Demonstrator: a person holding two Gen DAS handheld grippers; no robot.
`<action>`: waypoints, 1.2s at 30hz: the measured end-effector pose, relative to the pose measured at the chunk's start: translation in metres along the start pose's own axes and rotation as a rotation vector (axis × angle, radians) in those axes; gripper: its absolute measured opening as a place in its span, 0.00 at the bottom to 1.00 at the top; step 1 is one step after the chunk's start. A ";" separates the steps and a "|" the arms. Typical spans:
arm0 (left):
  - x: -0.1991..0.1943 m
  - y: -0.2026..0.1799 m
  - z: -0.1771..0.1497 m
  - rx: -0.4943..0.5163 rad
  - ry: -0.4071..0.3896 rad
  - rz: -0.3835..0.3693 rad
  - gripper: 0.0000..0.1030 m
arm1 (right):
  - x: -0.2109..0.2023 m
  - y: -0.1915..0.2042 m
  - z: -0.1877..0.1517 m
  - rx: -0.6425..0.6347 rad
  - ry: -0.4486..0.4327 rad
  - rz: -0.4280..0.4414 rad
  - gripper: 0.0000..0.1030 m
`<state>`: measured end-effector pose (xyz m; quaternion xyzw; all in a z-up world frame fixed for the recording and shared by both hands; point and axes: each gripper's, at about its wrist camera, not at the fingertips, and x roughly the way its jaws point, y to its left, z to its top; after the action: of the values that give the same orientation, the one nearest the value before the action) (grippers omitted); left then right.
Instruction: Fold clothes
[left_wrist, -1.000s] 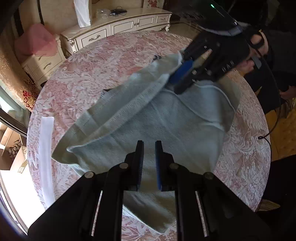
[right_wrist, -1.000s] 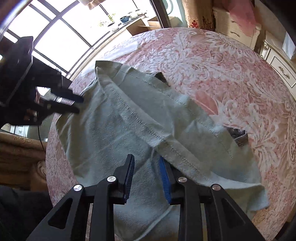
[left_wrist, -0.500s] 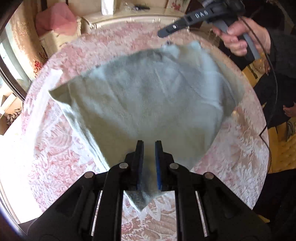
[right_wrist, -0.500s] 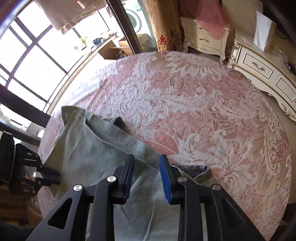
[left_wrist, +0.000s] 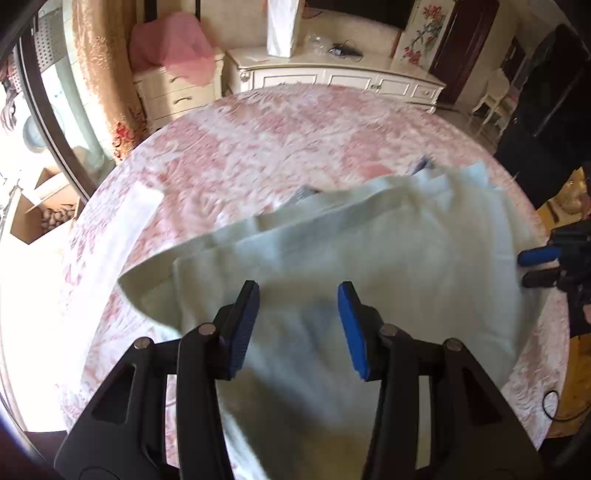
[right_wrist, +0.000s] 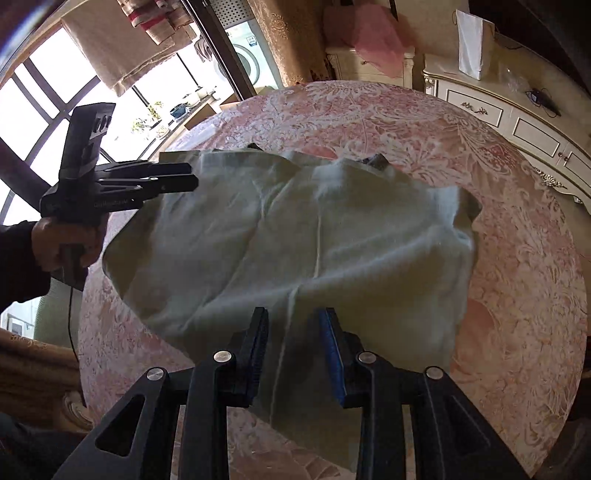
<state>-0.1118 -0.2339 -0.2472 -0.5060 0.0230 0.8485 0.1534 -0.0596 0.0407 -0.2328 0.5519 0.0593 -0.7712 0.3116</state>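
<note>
A pale grey-green garment (left_wrist: 388, 266) lies folded over on the round table with the pink and white lace cloth (left_wrist: 280, 147). It also shows in the right wrist view (right_wrist: 314, 240), with dark inner trim peeking out at its far edge. My left gripper (left_wrist: 297, 325) is open above the garment's near part and holds nothing. My right gripper (right_wrist: 293, 354) is open over the garment's near edge, which runs between the fingers. The right gripper shows at the right edge of the left view (left_wrist: 539, 267); the left gripper shows at the left of the right view (right_wrist: 177, 179).
A white cabinet (left_wrist: 332, 74) with a white paper bag (left_wrist: 282, 26) stands behind the table. A nightstand draped with pink cloth (left_wrist: 173, 55) is at the back left. A cardboard box (left_wrist: 40, 214) sits on the floor by the window. The person's dark clothing (left_wrist: 546, 110) is at right.
Both grippers have opened and let go of the garment. It has dropped onto the table folded over, and both grippers have drawn back toward its near edge.
</note>
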 end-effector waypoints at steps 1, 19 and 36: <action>0.000 0.005 -0.008 0.003 0.000 0.016 0.42 | 0.002 -0.009 -0.005 0.014 0.006 -0.031 0.28; -0.088 0.056 -0.062 -0.549 -0.184 -0.159 0.86 | -0.044 -0.068 -0.009 0.373 -0.150 0.069 0.49; -0.042 0.091 -0.074 -0.625 0.109 -0.495 0.95 | -0.014 -0.137 -0.002 0.435 0.056 0.280 0.91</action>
<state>-0.0555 -0.3447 -0.2572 -0.5626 -0.3506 0.7241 0.1902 -0.1296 0.1565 -0.2562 0.6300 -0.1764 -0.6995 0.2875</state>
